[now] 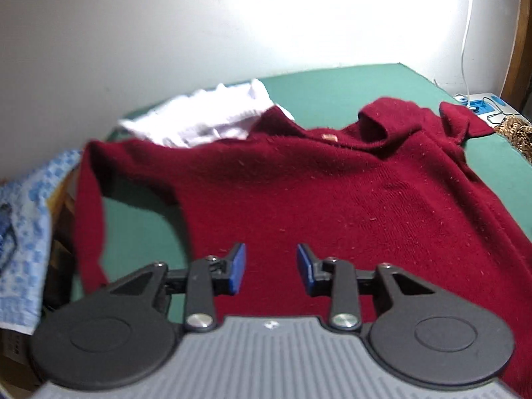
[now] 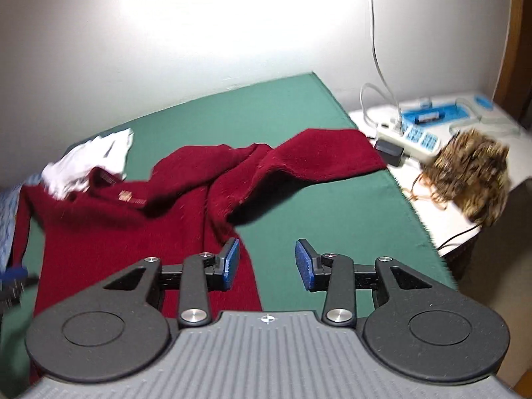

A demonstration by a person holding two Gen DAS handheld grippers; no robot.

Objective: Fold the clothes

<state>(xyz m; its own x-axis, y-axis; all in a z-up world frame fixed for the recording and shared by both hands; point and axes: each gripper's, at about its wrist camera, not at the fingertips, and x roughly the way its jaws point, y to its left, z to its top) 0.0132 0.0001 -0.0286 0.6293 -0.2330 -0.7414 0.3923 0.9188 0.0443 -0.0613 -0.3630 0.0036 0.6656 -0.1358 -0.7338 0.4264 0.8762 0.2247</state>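
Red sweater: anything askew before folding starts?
Yes. The red sweater lies spread but untidy: its right sleeve is bunched toward the green table edge, its left sleeve droops off the side, and its shoulder overlaps a white garment.

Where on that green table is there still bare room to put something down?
The green table is bare between the red sweater body and the right edge, below its sleeve, and behind it toward the wall. The far-left corner is crowded by a white garment.
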